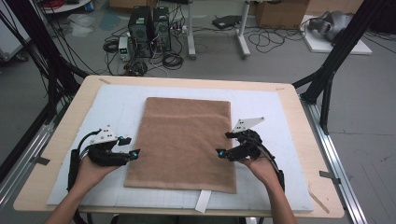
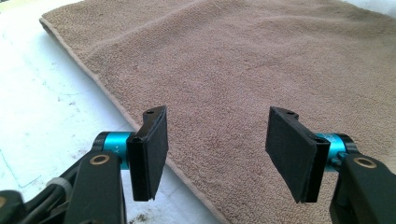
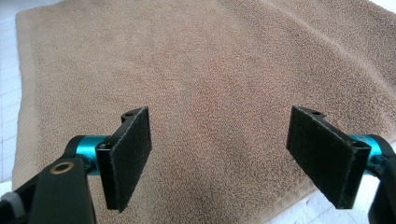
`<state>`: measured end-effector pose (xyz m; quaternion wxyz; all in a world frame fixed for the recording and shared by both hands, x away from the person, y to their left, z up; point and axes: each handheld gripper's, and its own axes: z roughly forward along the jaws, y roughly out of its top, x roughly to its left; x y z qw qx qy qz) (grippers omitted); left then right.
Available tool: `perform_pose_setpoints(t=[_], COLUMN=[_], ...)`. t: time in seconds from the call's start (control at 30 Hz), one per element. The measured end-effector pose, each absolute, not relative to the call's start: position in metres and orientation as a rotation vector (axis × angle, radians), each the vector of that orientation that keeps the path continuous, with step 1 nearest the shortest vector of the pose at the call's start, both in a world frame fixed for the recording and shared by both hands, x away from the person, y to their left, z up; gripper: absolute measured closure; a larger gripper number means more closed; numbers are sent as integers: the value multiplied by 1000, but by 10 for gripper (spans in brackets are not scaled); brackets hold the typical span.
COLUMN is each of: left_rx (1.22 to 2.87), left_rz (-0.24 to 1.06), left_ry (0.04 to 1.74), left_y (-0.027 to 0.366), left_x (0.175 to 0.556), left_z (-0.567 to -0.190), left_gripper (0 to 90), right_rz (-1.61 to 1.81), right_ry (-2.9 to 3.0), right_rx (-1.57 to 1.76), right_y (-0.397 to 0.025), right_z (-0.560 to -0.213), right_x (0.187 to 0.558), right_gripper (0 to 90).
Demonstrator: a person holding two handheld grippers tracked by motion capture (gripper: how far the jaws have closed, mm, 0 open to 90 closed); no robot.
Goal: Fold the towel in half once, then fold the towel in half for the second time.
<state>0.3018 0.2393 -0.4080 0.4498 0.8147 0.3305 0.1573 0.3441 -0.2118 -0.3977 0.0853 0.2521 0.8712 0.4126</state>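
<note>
Brown towel [image 1: 183, 140] lies flat between your left gripper [image 1: 132, 147] and right gripper [image 1: 223, 144], both spread wide and empty, so lower each squarely over its side hem before pinching.

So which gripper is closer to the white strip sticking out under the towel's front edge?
Right. The right gripper is over the towel's right edge, nearer the white strip; the left gripper is at the left edge.

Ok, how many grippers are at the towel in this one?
2. The left gripper sits open at the brown towel's left edge; the right gripper sits open at its right edge. Neither holds cloth.
</note>
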Motion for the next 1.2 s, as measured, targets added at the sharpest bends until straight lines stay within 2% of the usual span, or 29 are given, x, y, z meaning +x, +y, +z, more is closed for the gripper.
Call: perform_pose_setpoints(t=[0.53, 0.93, 1.2], left_rx=[1991, 1907, 1934], left_rz=[419, 458, 514], left_ry=[886, 933, 914], left_y=[244, 242, 228], left_x=[319, 362, 393], left_z=[-398, -369, -354], left_gripper=[404, 422, 433], right_rz=[1223, 1211, 1172], right_ry=[2570, 2470, 2437], right_rx=[760, 882, 893], right_y=[-216, -223, -220], right_z=[-388, -361, -351], right_x=[350, 395, 421], right_gripper=[214, 233, 239])
